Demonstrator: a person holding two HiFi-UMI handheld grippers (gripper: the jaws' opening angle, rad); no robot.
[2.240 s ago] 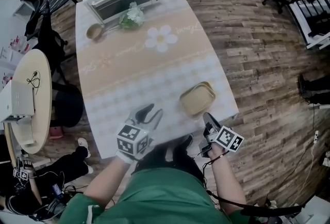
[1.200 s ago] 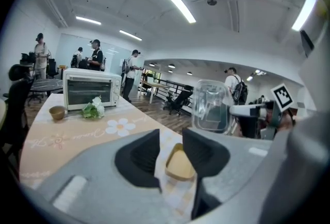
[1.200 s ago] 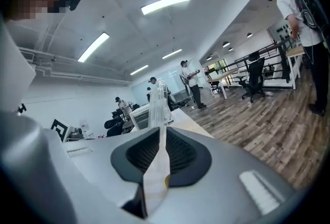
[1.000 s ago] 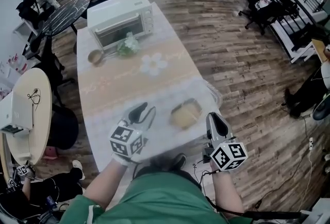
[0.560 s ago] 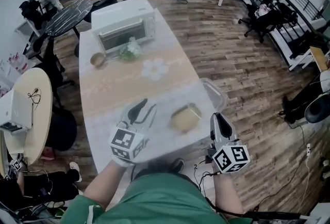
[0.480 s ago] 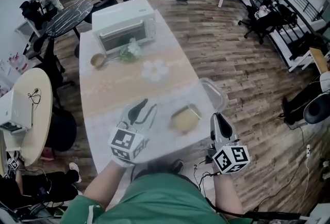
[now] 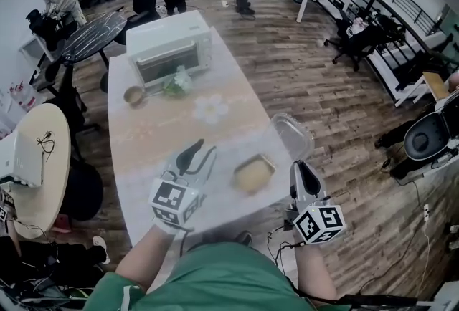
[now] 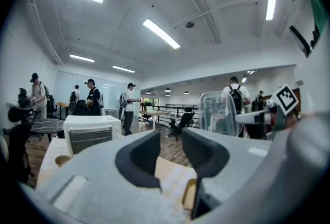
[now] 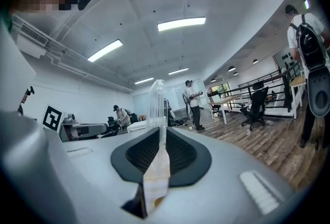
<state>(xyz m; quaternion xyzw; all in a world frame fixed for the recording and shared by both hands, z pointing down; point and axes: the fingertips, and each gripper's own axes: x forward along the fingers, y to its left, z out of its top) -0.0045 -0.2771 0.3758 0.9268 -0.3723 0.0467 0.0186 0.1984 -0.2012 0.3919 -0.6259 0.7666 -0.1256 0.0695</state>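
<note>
My right gripper [image 7: 298,168] is shut on the rim of a clear plastic lid [image 7: 290,136], holding it above the table's right edge. In the right gripper view the lid [image 9: 157,109] stands edge-on between the closed jaws of the right gripper [image 9: 161,138]. A tan container [image 7: 252,173] sits uncovered on the table just left of the lid. My left gripper [image 7: 203,150] hovers open and empty over the table, left of the container. The left gripper view looks through its open jaws [image 8: 170,140] to the raised lid [image 8: 219,113] and the container's rim [image 8: 188,194].
A white toaster oven [image 7: 168,48] stands at the table's far end, with a small brown bowl [image 7: 133,95] and a bunch of greens [image 7: 174,83] before it. A round side table [image 7: 36,173] is at left. Several people and office chairs fill the background.
My right gripper has raised the clear lid off the tan container and carried it to the right. The left gripper has barely moved. The head view has tilted up.
</note>
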